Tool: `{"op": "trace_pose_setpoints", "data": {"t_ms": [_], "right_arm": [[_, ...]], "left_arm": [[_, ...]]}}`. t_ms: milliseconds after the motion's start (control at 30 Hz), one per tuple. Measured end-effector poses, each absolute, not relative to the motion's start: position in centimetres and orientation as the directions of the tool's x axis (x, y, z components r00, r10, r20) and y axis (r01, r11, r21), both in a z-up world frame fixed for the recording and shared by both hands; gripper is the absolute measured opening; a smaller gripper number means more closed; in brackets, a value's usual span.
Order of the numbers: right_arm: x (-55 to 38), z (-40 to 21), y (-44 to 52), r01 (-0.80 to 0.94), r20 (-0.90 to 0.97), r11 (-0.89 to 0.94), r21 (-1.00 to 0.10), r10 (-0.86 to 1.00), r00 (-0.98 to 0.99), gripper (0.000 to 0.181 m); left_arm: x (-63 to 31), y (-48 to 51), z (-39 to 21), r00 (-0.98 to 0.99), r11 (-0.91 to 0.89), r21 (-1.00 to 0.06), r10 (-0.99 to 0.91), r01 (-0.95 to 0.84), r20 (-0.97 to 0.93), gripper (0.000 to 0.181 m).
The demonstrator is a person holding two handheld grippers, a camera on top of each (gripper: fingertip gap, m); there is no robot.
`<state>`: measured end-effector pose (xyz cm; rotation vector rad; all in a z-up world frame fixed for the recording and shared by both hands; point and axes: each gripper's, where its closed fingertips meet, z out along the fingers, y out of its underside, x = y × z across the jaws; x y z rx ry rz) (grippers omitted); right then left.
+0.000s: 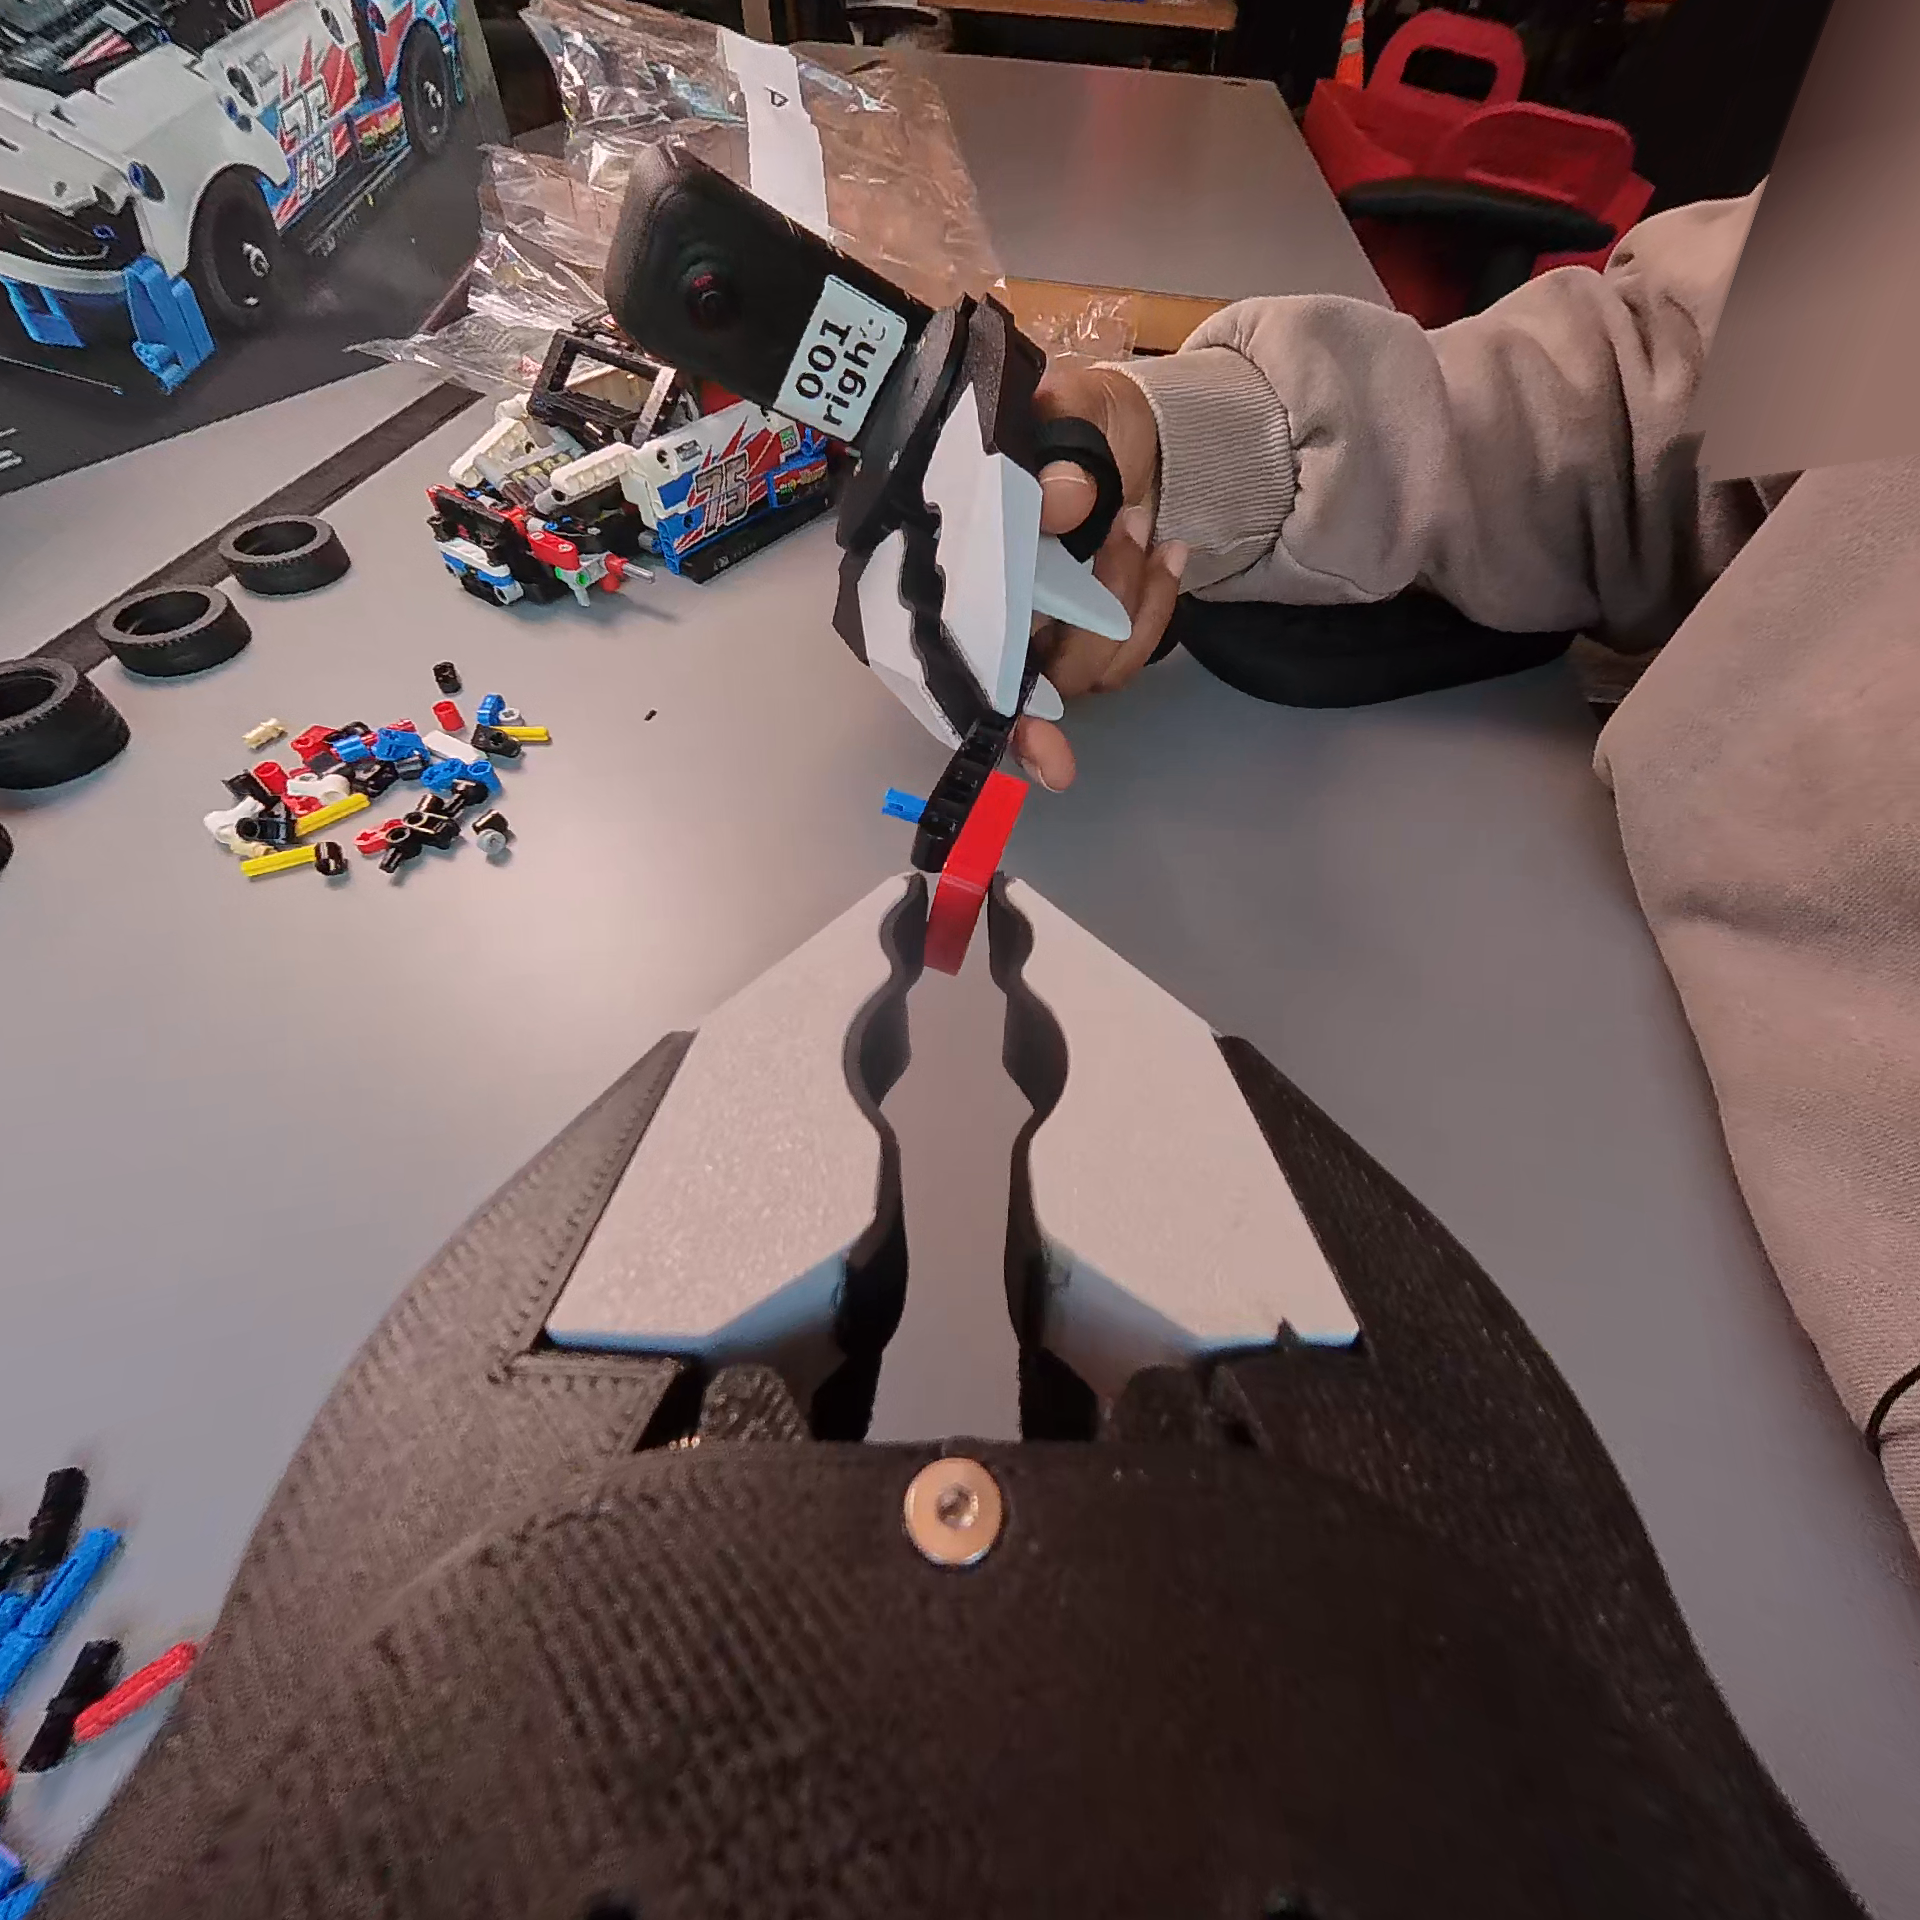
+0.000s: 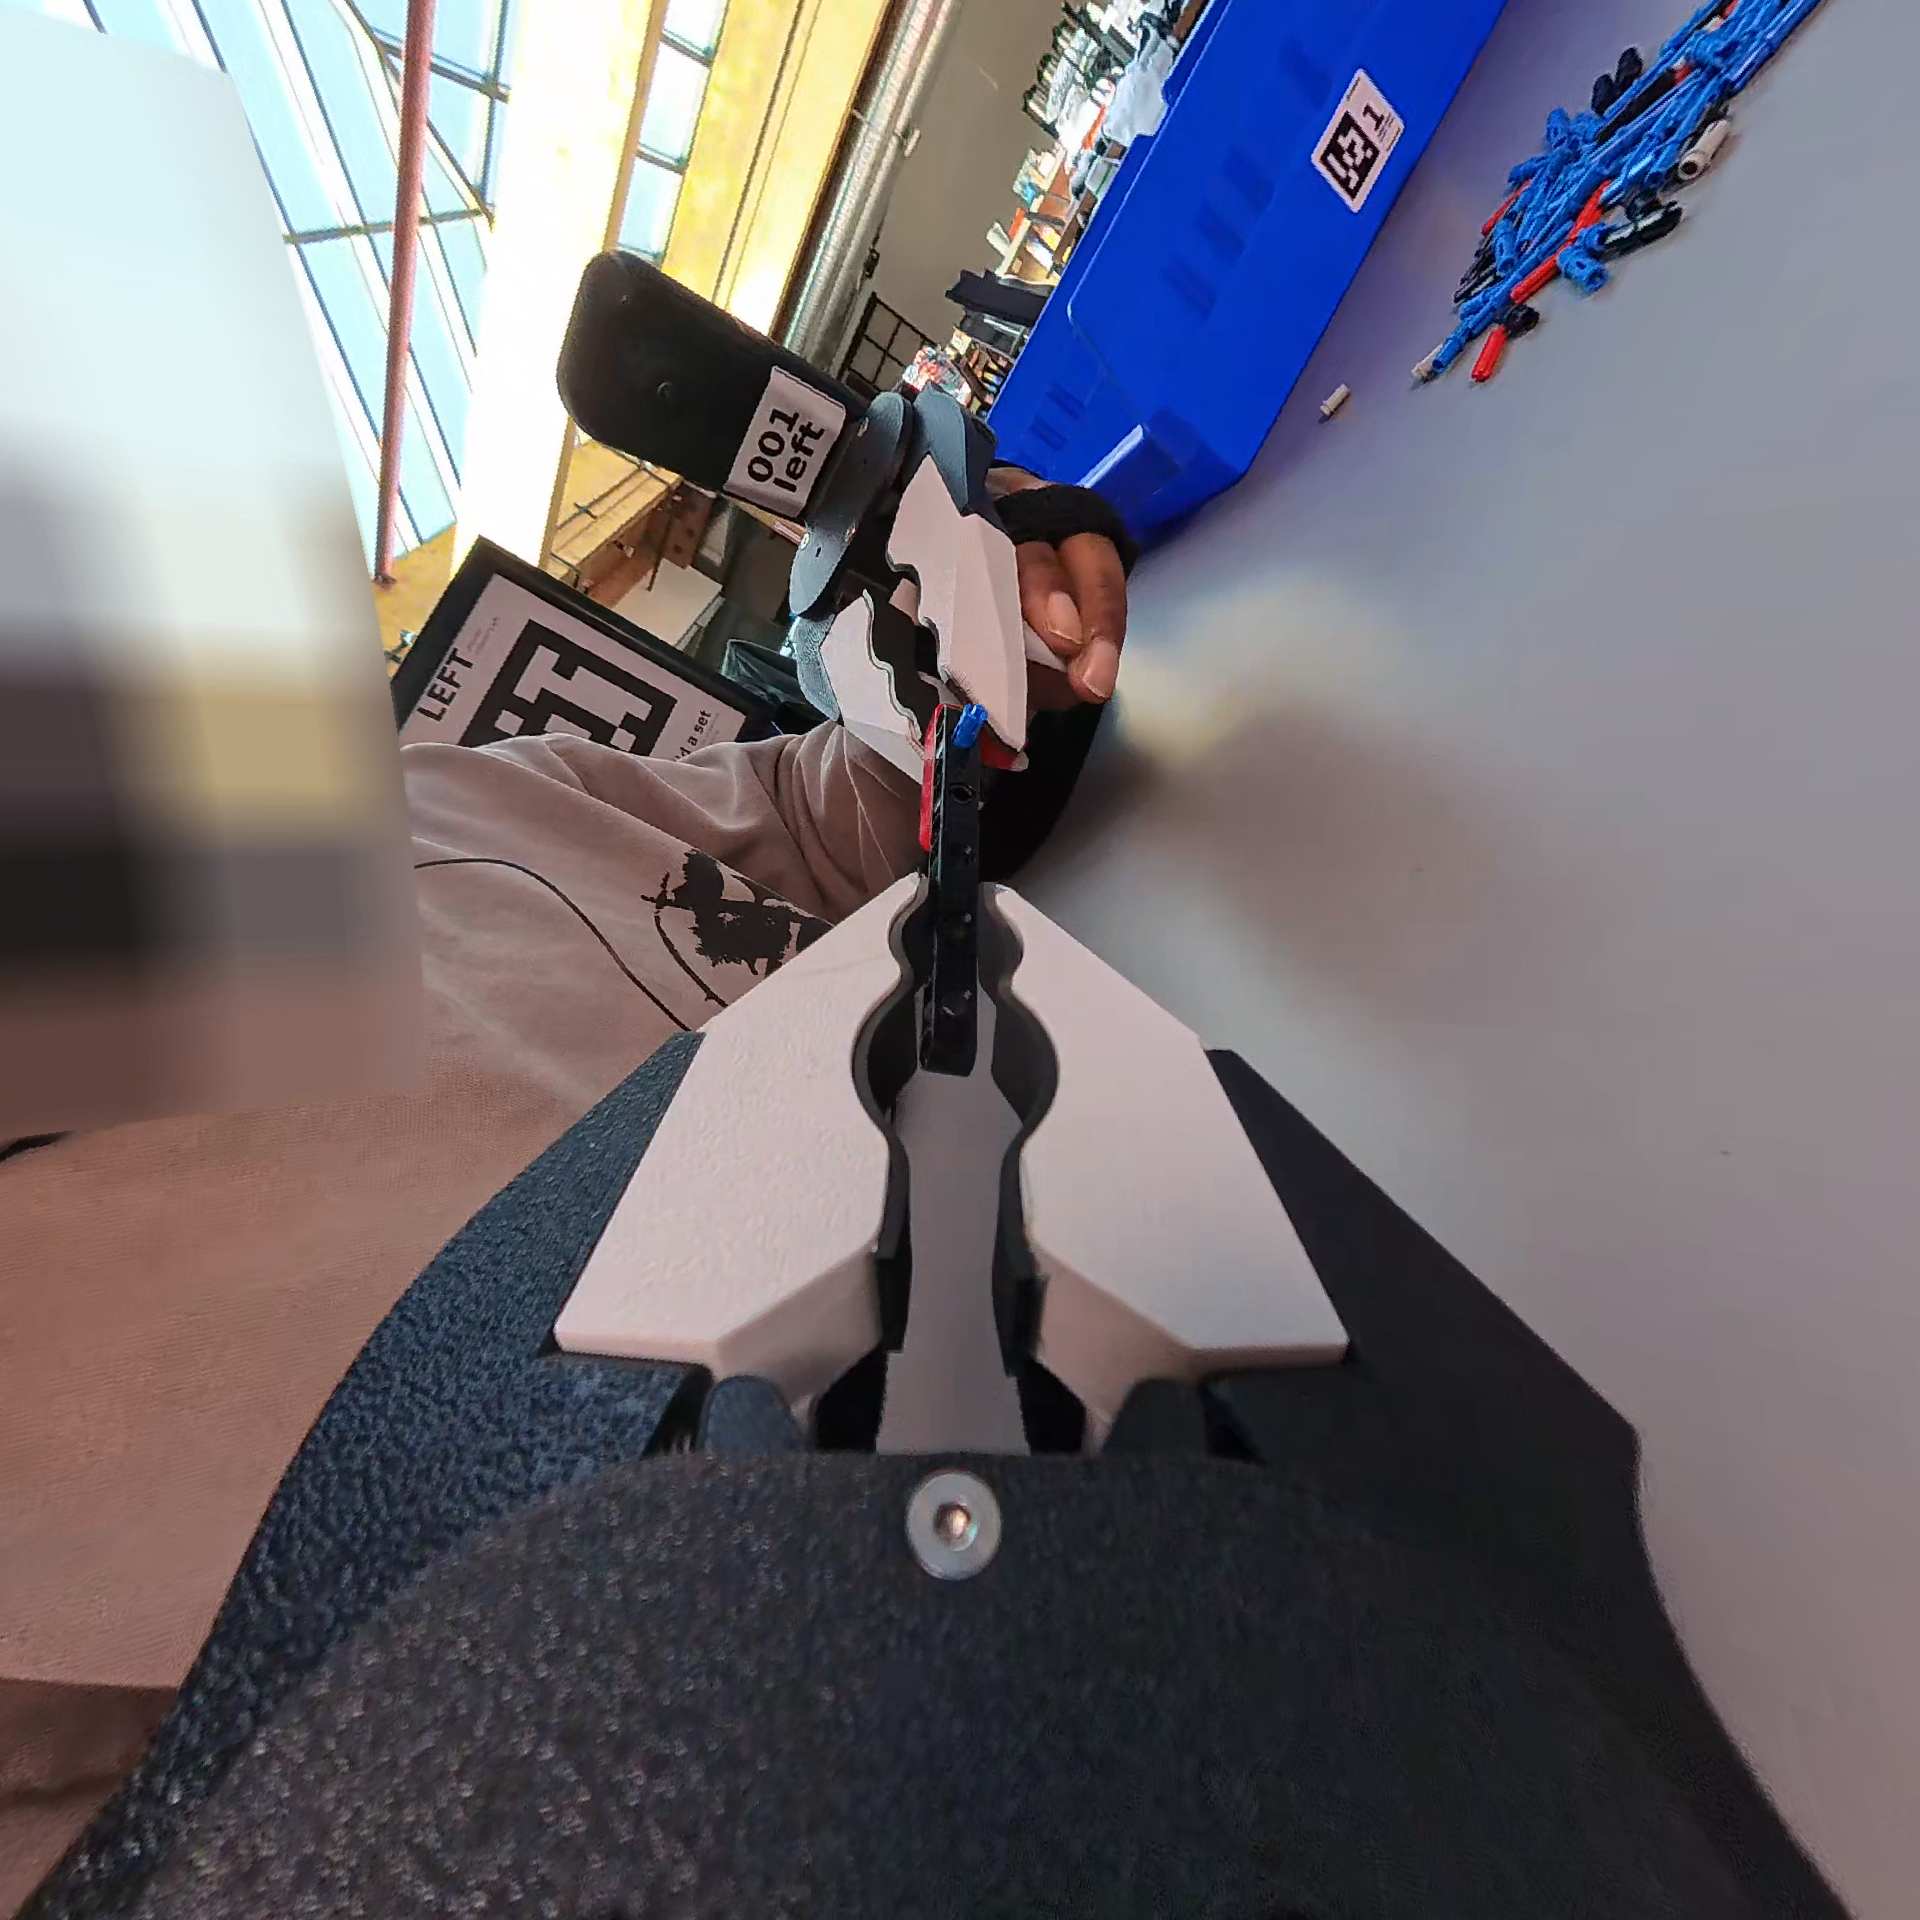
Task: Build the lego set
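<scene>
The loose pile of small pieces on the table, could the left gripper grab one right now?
Probably not yet. The left gripper is shut on the red piece, which meets the black beam held by the right gripper. The table toward the pile looks clear.

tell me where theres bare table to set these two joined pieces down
Bare table lies just left of the left gripper, below the loose pile of small parts. Another open patch sits between the partly built car and the right gripper. It is crowded toward the tyres and the plastic bags.
</scene>
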<state>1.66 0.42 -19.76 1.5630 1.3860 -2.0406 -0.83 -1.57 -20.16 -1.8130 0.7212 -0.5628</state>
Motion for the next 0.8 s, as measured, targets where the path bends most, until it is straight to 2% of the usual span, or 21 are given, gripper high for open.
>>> {"op": "trace_pose_setpoints", "data": {"t_ms": [333, 500, 600, 667, 733, 800], "right_arm": [[1.7, -19.3, 0.4, 0.647, -0.85, -0.551, -0.526, 0.313, -0.424, 0.005], [1.5, -19.6, 0.5, 0.605, -0.783, -0.497, -0.621, 0.424, -0.455, 0.005], [1.4, -20.0, 0.7, 0.521, -0.611, -0.35, -0.778, 0.614, -0.499, 0.005], [1.3, -20.8, 0.8, 0.457, -0.413, -0.163, -0.874, 0.744, -0.525, 0.006], [1.4, -21.9, 0.9, 0.407, -0.2, 0.046, -0.912, 0.818, -0.54, 0.006], [1.5, -23.2, 0.8, 0.396, -0.051, 0.204, -0.895, 0.836, -0.546, 0.006]], "left_arm": [[-0.7, -1.7, -19.5, 0.702, -0.256, -0.95, -0.71, -0.18, 0.059, 0.009], [-0.9, -1.6, -20.1, 0.712, -0.239, -0.944, -0.702, -0.23, 0.004, 0.011], [-1.3, -1.4, -21.0, 0.723, -0.239, -0.926, -0.689, -0.292, -0.05, 0.017], [-1.3, -1.4, -21.9, 0.719, -0.269, -0.911, -0.694, -0.311, -0.041, 0.024], [-1.3, -1.5, -22.4, 0.715, -0.301, -0.902, -0.699, -0.309, -0.012, 0.03], [-1.7, -1.4, -22.8, 0.723, -0.321, -0.897, -0.69, -0.304, 0.002, 0.03]]}}
